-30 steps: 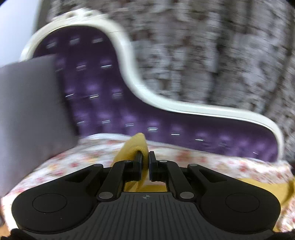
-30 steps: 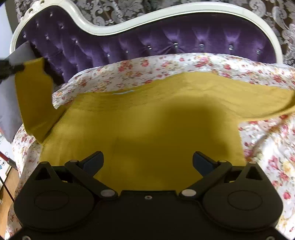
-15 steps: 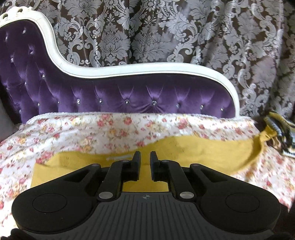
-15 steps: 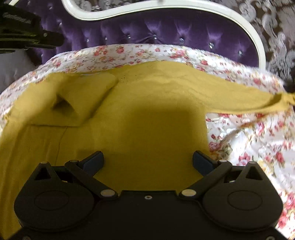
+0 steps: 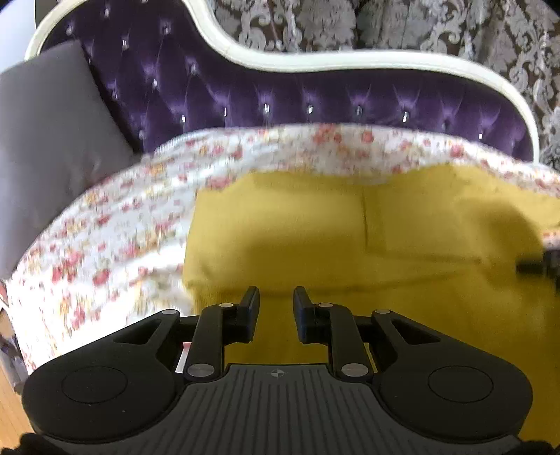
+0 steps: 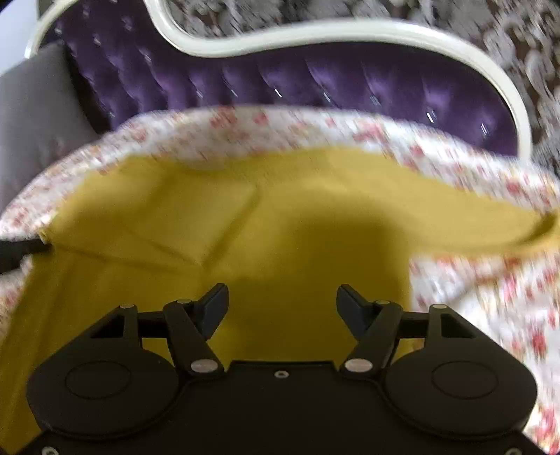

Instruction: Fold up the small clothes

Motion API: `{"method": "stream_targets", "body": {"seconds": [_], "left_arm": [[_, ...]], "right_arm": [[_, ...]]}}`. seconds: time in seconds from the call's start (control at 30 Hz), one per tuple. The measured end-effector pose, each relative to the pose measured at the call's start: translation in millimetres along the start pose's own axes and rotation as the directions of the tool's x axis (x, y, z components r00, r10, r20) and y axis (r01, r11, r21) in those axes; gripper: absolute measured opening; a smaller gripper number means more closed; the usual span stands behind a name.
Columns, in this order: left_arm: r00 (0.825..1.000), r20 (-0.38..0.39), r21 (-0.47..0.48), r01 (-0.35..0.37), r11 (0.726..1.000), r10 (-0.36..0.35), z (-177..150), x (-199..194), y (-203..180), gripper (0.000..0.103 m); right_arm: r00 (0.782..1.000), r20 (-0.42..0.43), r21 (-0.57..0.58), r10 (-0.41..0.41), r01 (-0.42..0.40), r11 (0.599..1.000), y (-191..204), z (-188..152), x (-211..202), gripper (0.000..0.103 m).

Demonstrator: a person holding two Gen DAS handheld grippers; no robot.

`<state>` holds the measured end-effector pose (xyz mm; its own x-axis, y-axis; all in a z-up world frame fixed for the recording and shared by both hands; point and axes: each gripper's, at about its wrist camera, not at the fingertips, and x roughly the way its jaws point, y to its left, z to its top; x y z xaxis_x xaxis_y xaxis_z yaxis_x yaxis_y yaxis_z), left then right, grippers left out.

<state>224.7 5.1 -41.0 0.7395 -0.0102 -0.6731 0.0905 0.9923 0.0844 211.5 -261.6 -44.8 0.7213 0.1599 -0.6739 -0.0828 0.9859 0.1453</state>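
The sleeve that was lifted a second ago now lies folded across the mustard top (image 5: 367, 238), spread on the sofa's floral sheet (image 5: 115, 231). The left gripper (image 5: 276, 308), just opening, and the right gripper (image 6: 281, 304), narrowing yet wide, hold nothing. Behind stand the purple tufted backrest (image 5: 315, 101), a grey cushion (image 5: 45, 140) and a damask curtain (image 5: 437, 28).

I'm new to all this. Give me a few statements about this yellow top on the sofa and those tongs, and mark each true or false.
1. The yellow top lies on a flowered sheet. True.
2. The left tongs are clamped on the top. False: the jaws stand a little apart, nothing pinched; they have just been opening.
3. The sofa back is green. False: it is purple, tufted, with a white frame.
4. The right tongs are open over the top. True; they have just been closing.
5. A grey cushion sits at the left end. True.
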Motion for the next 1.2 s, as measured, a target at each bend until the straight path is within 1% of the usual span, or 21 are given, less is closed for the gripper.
{"method": "stream_targets", "body": {"seconds": [0.1,0.13,0.17,0.2,0.27,0.3,0.43,0.53,0.6,0.63,0.67,0.7,0.73,0.8,0.83,0.93,1.07,1.13,1.17,1.2], "left_arm": [[0.999,-0.044,-0.002,0.014,1.000,-0.014,-13,8,-1,0.021],[0.999,-0.043,-0.006,0.019,1.000,-0.019,-19,10,-1,0.021],[1.000,-0.016,-0.003,0.013,1.000,-0.013,-24,9,-2,0.021],[1.000,0.004,0.011,0.005,1.000,-0.005,-27,8,-4,0.022],[1.000,0.027,0.036,-0.009,0.999,0.008,-32,6,-8,0.022],[0.999,0.032,0.038,-0.012,0.999,0.011,-34,6,-8,0.022],[1.000,0.030,0.011,0.008,1.000,-0.009,-35,6,-4,0.022],[0.999,0.028,-0.002,0.021,1.000,-0.021,-34,6,-2,0.022],[0.999,0.028,-0.005,0.023,1.000,-0.023,-35,6,-1,0.022],[0.999,0.027,-0.007,0.024,1.000,-0.024,-35,6,-1,0.022],[0.999,0.026,-0.011,0.026,1.000,-0.025,-35,7,-1,0.022],[0.999,0.025,-0.016,0.029,0.999,-0.028,-35,6,0,0.022],[0.999,0.023,-0.021,0.032,0.999,-0.031,-35,6,1,0.022],[0.999,0.020,-0.024,0.035,0.999,-0.034,-34,6,1,0.022],[0.999,0.018,-0.024,0.036,0.999,-0.035,-34,6,2,0.022],[0.999,0.014,-0.030,0.038,0.999,-0.038,-33,8,3,0.022],[0.999,0.012,-0.026,0.033,0.999,-0.032,-33,8,3,0.023],[0.999,0.010,-0.022,0.032,0.999,-0.032,-33,8,2,0.023],[0.999,0.009,-0.022,0.033,0.999,-0.032,-33,8,3,0.023],[0.999,0.008,-0.022,0.033,0.999,-0.033,-33,9,3,0.023]], "right_arm": [[0.999,0.026,-0.070,0.035,-0.033,0.997,25,24,5,0.072],[0.998,0.033,-0.091,0.060,-0.057,0.994,37,34,9,0.072],[0.996,0.036,-0.103,0.078,-0.074,0.992,45,40,13,0.074],[0.994,0.040,-0.118,0.101,-0.096,0.988,56,48,19,0.079],[0.992,0.042,-0.147,0.119,-0.111,0.983,77,61,34,0.084],[0.993,0.037,-0.164,0.110,-0.103,0.981,92,68,46,0.084],[0.997,-0.010,-0.172,0.076,-0.077,0.982,116,72,82,0.084],[0.997,-0.062,-0.146,0.047,-0.055,0.988,118,67,102,0.084],[0.996,-0.089,-0.151,0.025,-0.038,0.988,117,63,112,0.080],[0.996,-0.082,-0.151,0.034,-0.046,0.987,117,63,111,0.073],[0.996,-0.075,-0.148,0.049,-0.060,0.987,113,64,108,0.049],[0.996,-0.077,-0.146,0.054,-0.065,0.987,107,67,103,0.013],[0.995,-0.080,-0.140,0.055,-0.066,0.988,102,70,99,0.012],[0.996,-0.048,-0.109,0.075,-0.080,0.991,81,76,80,0.012],[0.997,-0.034,-0.107,0.063,-0.066,0.992,73,80,72,0.012],[1.000,0.001,-0.089,-0.013,0.013,0.996,37,82,46,0.012],[0.993,-0.025,0.008,-0.114,0.114,0.993,-20,68,30,0.012],[0.986,-0.055,0.068,-0.156,0.159,0.985,-46,56,28,0.016],[0.985,-0.072,0.102,-0.158,0.165,0.981,-57,50,27,0.024],[0.987,-0.071,0.128,-0.144,0.152,0.980,-62,46,25,0.025]]}}
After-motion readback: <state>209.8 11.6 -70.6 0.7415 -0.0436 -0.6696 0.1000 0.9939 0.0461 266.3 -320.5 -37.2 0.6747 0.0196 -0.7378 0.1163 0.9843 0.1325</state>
